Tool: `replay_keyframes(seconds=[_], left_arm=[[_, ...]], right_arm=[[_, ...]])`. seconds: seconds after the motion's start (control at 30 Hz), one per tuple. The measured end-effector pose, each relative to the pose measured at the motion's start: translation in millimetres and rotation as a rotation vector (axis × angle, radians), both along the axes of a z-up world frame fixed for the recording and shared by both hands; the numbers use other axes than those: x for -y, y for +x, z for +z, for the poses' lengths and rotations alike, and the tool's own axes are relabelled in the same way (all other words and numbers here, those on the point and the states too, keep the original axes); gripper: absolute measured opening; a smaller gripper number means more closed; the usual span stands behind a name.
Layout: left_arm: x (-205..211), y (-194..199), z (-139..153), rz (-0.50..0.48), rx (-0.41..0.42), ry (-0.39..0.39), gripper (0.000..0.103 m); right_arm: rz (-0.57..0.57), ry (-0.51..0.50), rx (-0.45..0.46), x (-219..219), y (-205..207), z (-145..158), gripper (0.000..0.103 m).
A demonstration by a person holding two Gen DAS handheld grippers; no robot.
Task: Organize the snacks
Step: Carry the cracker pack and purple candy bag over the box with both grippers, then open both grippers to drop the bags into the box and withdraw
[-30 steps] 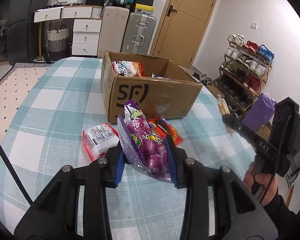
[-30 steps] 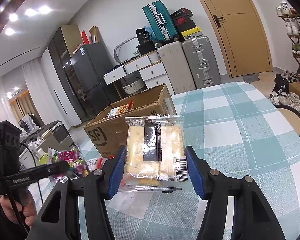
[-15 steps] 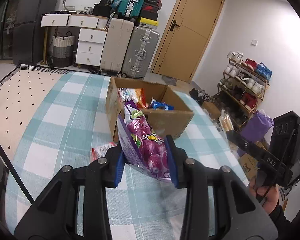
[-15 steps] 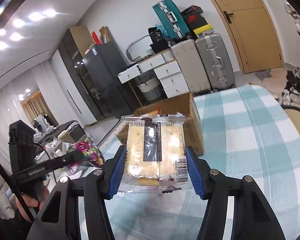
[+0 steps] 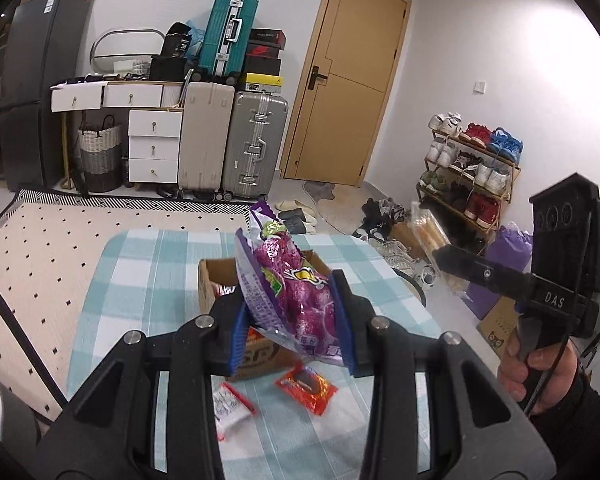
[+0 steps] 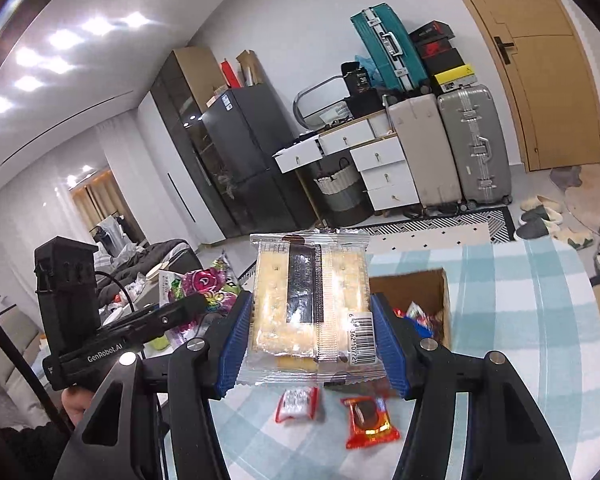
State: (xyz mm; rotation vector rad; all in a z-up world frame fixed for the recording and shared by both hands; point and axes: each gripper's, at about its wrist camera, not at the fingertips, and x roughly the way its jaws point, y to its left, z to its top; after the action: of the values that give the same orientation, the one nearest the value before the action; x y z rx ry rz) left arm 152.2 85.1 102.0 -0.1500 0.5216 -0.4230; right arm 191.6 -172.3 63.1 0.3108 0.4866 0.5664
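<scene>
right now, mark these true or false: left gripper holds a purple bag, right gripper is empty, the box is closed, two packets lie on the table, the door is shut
1. The left gripper holds a purple snack bag. True.
2. The right gripper is empty. False: it is clamped on a clear cracker pack.
3. The cardboard box is closed. False: its top is open, with snacks inside.
4. Two packets lie on the table. True: a red and white packet and a red and orange packet, in front of the box.
5. The wooden door is shut. True.
</scene>
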Motion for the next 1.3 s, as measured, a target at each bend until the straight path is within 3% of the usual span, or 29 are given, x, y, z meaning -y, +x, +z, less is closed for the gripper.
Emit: replay_keyframes(seconds=[0.23, 0.47, 0.67, 0.9, 1.17, 1.3], left_arm=[[21.3, 48.1, 41.5, -0.026, -0.033, 0.015, 0.034], [44.5, 105.8, 43.2, -0.033, -0.088, 0.017, 0.034], [66.7, 159.9, 9.7, -0.067, -0.151, 0.053, 0.034], [80.5, 188.6, -30.8, -0.094, -0.187, 0.074, 0.034], [92.0, 220.9, -82.3, -0.087, -0.279, 0.111, 0.034], [91.4, 225.8, -97.5, -0.075, -0.259, 0.121, 0.040]], right_arm=[[0.023, -0.080, -0.013, -16.0, 44.8, 35.0, 0.059], [-0.003, -0.116, -0.043, -20.0, 91.4, 38.2, 0.059], [-0.015, -0.155, -0.131, -22.0, 134.4, 5.2, 0.059], [-0.027, -0.151, -0.224, -21.7, 161.8, -46.4, 0.059], [-0.033, -0.161, -0.259, -19.4, 176.7, -81.2, 0.060], [-0.025, -0.157, -0.252, -16.3, 175.4, -86.3, 0.065]])
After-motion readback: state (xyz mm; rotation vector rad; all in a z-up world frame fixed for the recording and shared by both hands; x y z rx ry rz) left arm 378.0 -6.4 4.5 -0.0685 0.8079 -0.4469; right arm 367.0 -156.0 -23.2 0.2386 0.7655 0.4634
